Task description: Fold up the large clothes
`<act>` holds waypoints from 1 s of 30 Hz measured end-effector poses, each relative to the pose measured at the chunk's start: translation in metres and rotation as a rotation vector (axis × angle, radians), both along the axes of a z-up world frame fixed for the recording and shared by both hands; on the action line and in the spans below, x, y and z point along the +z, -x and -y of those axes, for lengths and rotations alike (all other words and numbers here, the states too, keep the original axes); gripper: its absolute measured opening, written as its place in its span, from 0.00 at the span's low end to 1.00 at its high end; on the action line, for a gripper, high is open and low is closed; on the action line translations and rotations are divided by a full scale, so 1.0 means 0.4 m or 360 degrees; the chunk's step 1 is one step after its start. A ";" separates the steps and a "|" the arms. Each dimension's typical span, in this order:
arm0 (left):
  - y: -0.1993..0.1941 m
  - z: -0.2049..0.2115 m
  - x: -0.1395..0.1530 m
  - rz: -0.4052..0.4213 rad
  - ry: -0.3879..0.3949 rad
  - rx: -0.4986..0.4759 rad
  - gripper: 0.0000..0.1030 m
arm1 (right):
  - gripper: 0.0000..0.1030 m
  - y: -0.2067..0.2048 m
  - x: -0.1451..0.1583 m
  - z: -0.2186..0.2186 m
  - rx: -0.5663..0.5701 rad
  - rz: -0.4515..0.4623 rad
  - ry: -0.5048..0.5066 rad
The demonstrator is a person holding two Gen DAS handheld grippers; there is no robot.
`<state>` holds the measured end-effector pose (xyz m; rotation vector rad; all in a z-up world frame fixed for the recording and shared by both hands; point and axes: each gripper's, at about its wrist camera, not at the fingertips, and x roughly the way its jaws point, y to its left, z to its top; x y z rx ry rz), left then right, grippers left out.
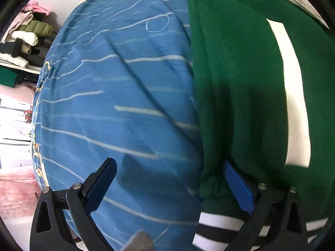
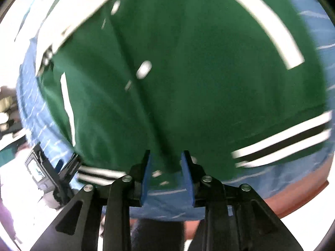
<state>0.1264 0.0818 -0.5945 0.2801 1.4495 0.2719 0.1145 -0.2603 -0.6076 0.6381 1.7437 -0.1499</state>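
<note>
Motion blur smears most of the right wrist view: the green jacket [image 2: 178,73] loses its weave, and the pale spots down its middle may be snaps, though that cannot be told. Its striped hem [image 2: 282,144] at 4 o'clock is streaked, and the picture's edge cuts it off. The blue bedsheet [image 2: 171,207] under the jacket is hidden except for its margins. At 8 o'clock the left hand-held gripper [image 2: 67,165] is small and partly covered, so its jaw state is unreadable there. In the left wrist view the jacket runs off the frame at 3 o'clock, and the clothes pile [image 1: 27,35] at 10 o'clock is too small to sort.
</note>
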 end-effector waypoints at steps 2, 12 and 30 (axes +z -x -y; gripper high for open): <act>-0.009 0.005 -0.005 -0.0034 -0.0028 0.0017 1.00 | 0.38 0.017 0.053 0.104 -0.0053 0.0072 0.0150; 0.013 0.002 0.064 -0.0005 -0.0113 0.0311 1.00 | 0.11 0.175 -0.085 0.548 -0.0036 -0.0399 0.0420; -0.127 0.591 0.148 0.0247 -0.0242 0.0427 1.00 | 0.55 -0.366 0.050 0.739 0.0835 0.0633 0.0378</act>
